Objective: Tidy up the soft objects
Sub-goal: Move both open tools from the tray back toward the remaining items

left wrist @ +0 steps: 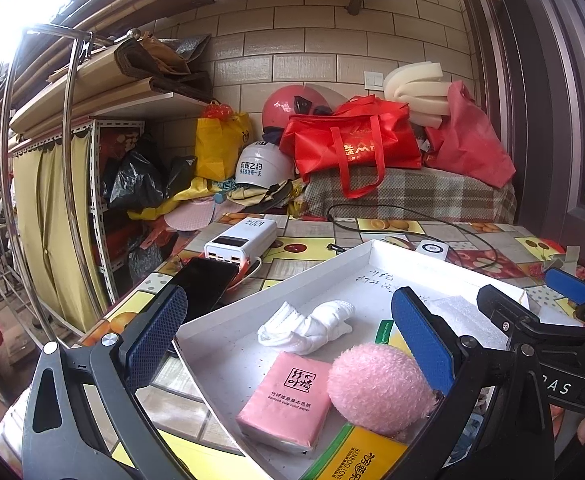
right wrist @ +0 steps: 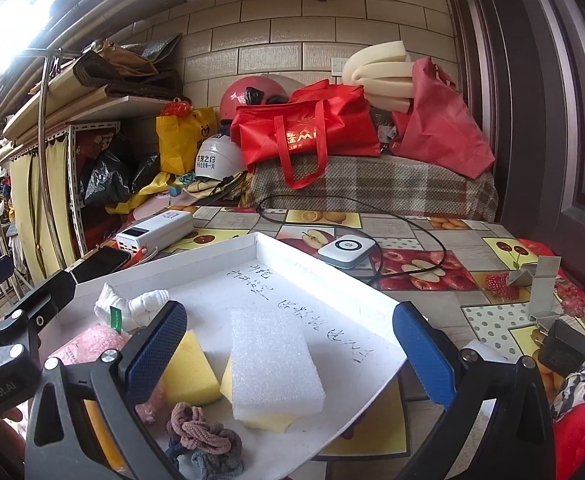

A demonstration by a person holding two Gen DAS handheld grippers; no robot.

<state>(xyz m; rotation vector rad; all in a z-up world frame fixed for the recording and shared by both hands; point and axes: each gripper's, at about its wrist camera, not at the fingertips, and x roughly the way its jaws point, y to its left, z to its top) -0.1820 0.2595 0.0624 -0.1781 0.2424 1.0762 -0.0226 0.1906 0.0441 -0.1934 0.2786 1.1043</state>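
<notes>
Fingers (right wrist: 154, 354) of both grippers spread empty above the white tray (right wrist: 312, 260), its far end bare.

A cluttered household storage corner. Tiled wall (right wrist: 276, 20); metal rack (left wrist: 96, 184) with a yellow curtain (left wrist: 52, 216), holding flat boards and black bags; helmets (left wrist: 262, 164), red tote bag (left wrist: 352, 140) and foam pads (left wrist: 416, 88) piled on a plaid-covered surface; tabletop (right wrist: 412, 240) under a fruit-print oilcloth.

We see fuzzy pink plush ball (left wrist: 376, 388), porous white foam block (right wrist: 274, 364) mid-frame, matt white tray (right wrist: 312, 268), glossy tablecloth (right wrist: 492, 320).
</notes>
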